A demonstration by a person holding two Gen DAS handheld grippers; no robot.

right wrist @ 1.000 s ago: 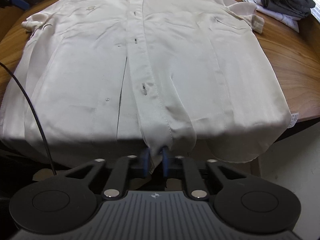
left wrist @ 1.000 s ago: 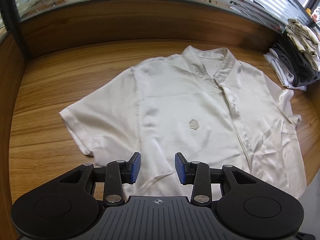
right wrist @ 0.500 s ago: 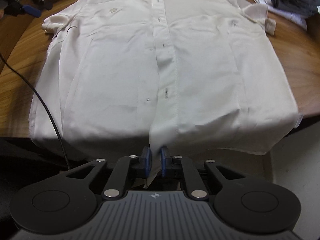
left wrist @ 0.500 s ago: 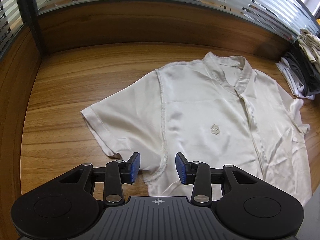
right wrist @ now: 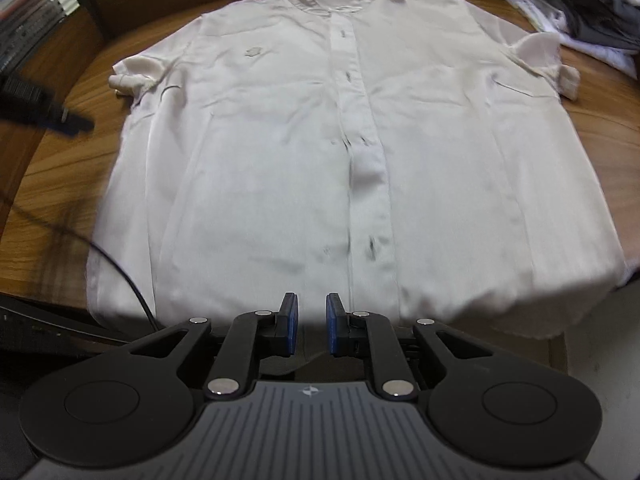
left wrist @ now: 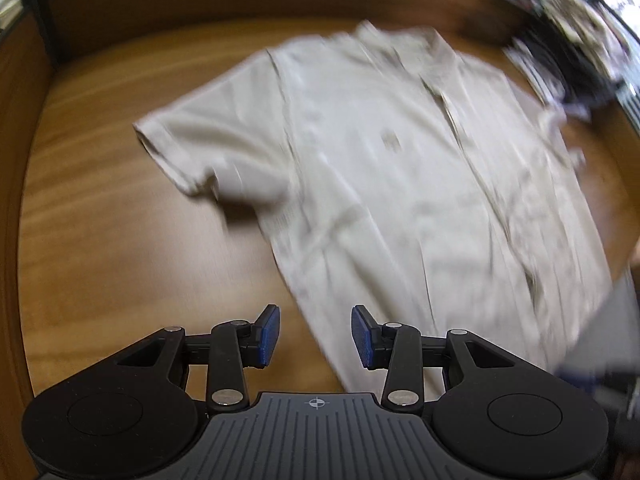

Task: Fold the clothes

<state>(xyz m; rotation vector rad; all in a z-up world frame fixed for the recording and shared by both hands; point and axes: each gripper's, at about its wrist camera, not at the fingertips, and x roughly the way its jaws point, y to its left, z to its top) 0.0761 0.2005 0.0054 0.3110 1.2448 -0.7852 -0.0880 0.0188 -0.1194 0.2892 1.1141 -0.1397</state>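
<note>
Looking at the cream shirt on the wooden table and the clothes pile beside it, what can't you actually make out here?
- Shirt chest emblem: motion-blurred in left wrist view, small in right; design unreadable.
- Clothes pile: cut off by frame edge, both views.
- Shirt hem: droops over table edge, hidden behind right hand-held gripper.

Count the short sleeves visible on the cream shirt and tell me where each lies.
2. One sleeve lies at the shirt picture-left shoulder, toward the blurred dark object; the other sleeve lies at the picture-right shoulder, cuff bunched, near the clothes pile.
</note>
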